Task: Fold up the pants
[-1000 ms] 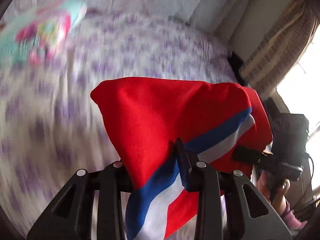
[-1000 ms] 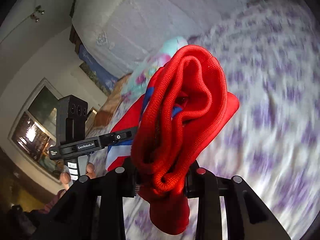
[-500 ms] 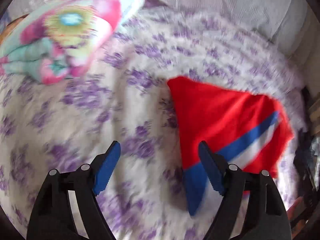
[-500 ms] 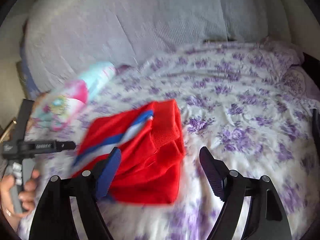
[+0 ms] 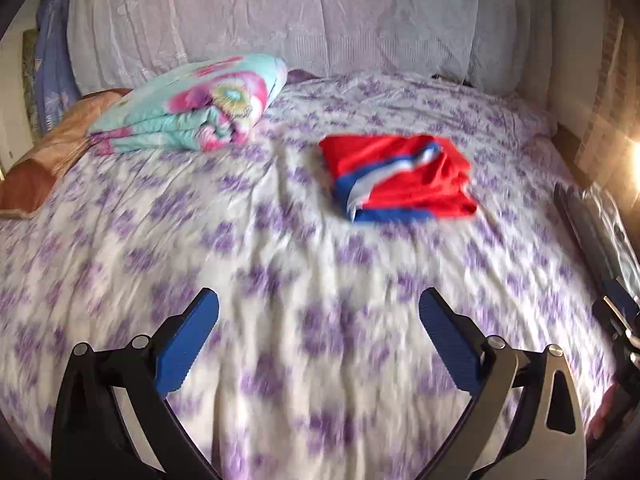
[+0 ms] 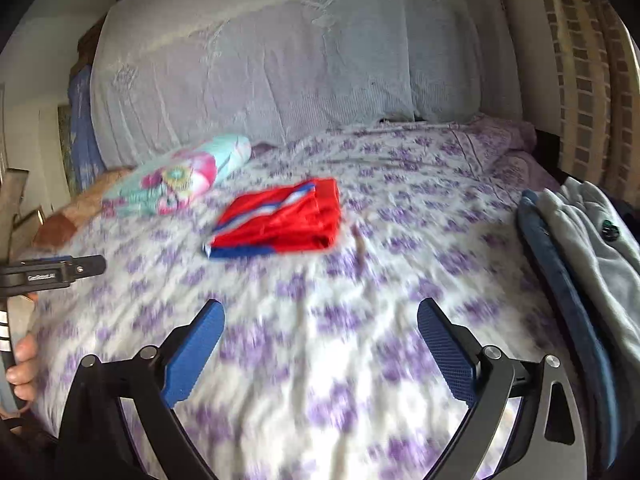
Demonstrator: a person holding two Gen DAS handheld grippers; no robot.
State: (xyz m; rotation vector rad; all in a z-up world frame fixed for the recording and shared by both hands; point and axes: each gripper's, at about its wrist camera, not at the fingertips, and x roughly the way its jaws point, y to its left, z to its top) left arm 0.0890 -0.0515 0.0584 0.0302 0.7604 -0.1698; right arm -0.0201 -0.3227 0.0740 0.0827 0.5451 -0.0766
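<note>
The red pants [image 5: 400, 178] with a blue and white stripe lie folded in a compact bundle on the purple-flowered bed sheet [image 5: 240, 260]. They also show in the right wrist view [image 6: 280, 220]. My left gripper [image 5: 318, 336] is open and empty, well back from the pants. My right gripper [image 6: 320, 344] is open and empty too, also well short of them. The left gripper's body shows at the left edge of the right wrist view [image 6: 52, 272].
A folded floral blanket [image 5: 192, 108] lies at the far left of the bed beside an orange pillow [image 5: 44, 160]. Folded blue and grey garments [image 6: 580, 264] are stacked at the bed's right edge. A lace-covered headboard [image 5: 300, 20] stands behind.
Both grippers let go of the pants, opened and pulled back. The folded pants now lie on the bed, farther from both.
</note>
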